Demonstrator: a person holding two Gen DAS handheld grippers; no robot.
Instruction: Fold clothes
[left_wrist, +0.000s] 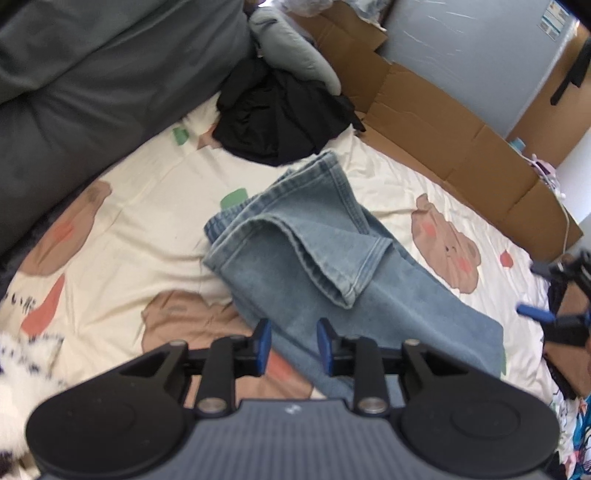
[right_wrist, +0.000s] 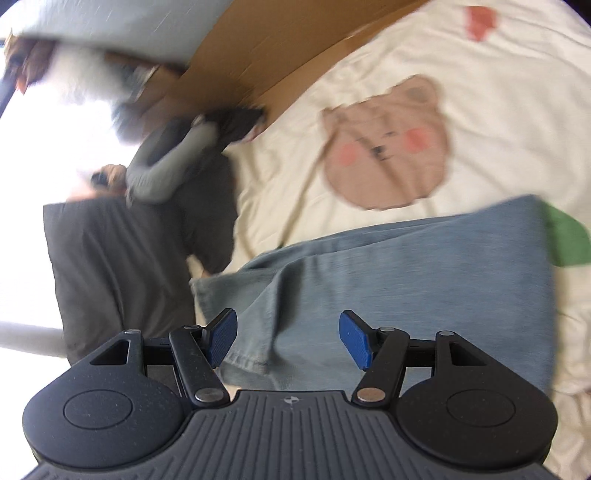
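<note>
On the bear-print sheet (left_wrist: 155, 206) we see jeans (left_wrist: 332, 258) partly folded, one leg doubled over. Left gripper (left_wrist: 293, 341) and right gripper (right_wrist: 288, 338) both spread, empty, above denim, likely lining up the next fold.

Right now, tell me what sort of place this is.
Probably a bedroom at home: a bed sheet printed with cartoon bears, folded jeans and a black garment lying on it, and flattened cardboard boxes alongside.
</note>
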